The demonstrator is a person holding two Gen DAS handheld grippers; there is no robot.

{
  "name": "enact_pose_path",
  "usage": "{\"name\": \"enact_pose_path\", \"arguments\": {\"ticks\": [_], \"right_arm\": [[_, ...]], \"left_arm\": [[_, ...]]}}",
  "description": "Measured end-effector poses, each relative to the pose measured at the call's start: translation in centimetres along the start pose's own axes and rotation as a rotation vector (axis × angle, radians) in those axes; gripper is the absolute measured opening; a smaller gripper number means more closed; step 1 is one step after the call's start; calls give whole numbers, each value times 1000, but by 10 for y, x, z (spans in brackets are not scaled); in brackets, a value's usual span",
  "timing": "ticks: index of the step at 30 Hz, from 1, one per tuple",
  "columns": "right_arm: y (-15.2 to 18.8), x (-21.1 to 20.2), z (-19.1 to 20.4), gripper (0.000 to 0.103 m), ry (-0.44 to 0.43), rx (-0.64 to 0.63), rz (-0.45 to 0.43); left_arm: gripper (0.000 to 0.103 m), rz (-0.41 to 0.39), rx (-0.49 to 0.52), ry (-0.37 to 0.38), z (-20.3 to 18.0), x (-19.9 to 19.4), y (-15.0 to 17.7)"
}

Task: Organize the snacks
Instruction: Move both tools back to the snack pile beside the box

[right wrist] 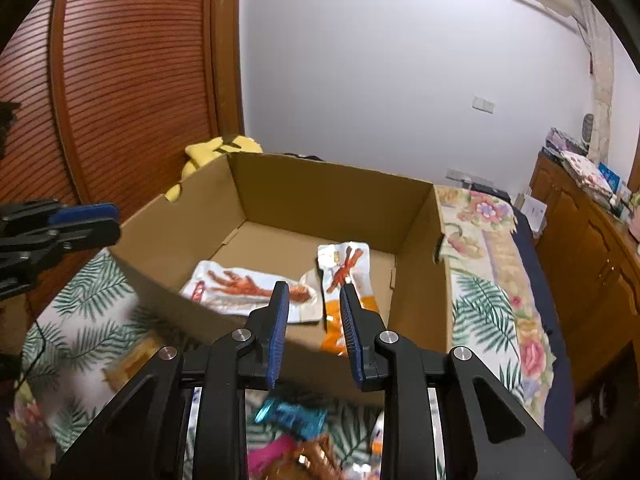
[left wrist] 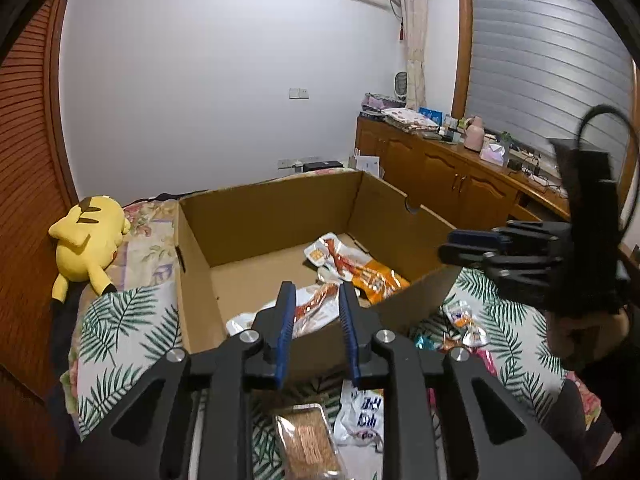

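Note:
An open cardboard box (left wrist: 272, 208) (right wrist: 328, 184) sits on the bed. Inside lie a white snack packet with red print (right wrist: 248, 288) (left wrist: 316, 304), another white and red packet (right wrist: 344, 260) (left wrist: 332, 252) and an orange packet (left wrist: 378, 278) (right wrist: 336, 332). My left gripper (left wrist: 316, 292) is open and empty, above the box's near wall. My right gripper (right wrist: 314, 292) is open and empty, also above the near wall; it shows in the left wrist view (left wrist: 468, 248). Loose snacks lie before the box: a brown biscuit pack (left wrist: 308, 440), a white and blue packet (left wrist: 364, 412), a blue packet (right wrist: 292, 416) and small packets (left wrist: 464, 320).
The bed has a leaf-print cover (left wrist: 128, 320) (right wrist: 480, 304). A yellow plush toy (left wrist: 88, 236) lies left of the box. A louvred wooden wardrobe (right wrist: 132, 80) stands at the left, a wooden sideboard (left wrist: 452, 176) with clutter at the right.

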State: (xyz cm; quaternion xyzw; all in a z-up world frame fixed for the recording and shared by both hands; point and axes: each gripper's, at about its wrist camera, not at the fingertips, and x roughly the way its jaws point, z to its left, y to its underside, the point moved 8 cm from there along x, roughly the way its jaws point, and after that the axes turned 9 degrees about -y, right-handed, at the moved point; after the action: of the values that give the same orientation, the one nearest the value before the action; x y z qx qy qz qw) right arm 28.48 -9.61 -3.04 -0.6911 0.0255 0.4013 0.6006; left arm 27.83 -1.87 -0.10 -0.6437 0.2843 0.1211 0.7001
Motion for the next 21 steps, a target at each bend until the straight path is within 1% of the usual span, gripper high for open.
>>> {"name": "enact_pose_path", "arguments": {"ticks": [4, 7, 14, 17, 21], "right_arm": [[21, -19, 0, 28, -9, 33, -3], [45, -27, -2, 29, -5, 56, 16], [94, -20, -5, 30, -24, 94, 103], [109, -16, 0, 30, -51, 104, 132], [119, -14, 8, 31, -76, 100, 157]], "left_arm": [[22, 26, -8, 4, -2, -3, 20], [23, 59, -12, 16, -4, -2, 37], [23, 122, -17, 5, -8, 2, 73], [23, 153, -32, 4, -8, 5, 87], [23, 178, -34, 0, -7, 9, 99]]}}
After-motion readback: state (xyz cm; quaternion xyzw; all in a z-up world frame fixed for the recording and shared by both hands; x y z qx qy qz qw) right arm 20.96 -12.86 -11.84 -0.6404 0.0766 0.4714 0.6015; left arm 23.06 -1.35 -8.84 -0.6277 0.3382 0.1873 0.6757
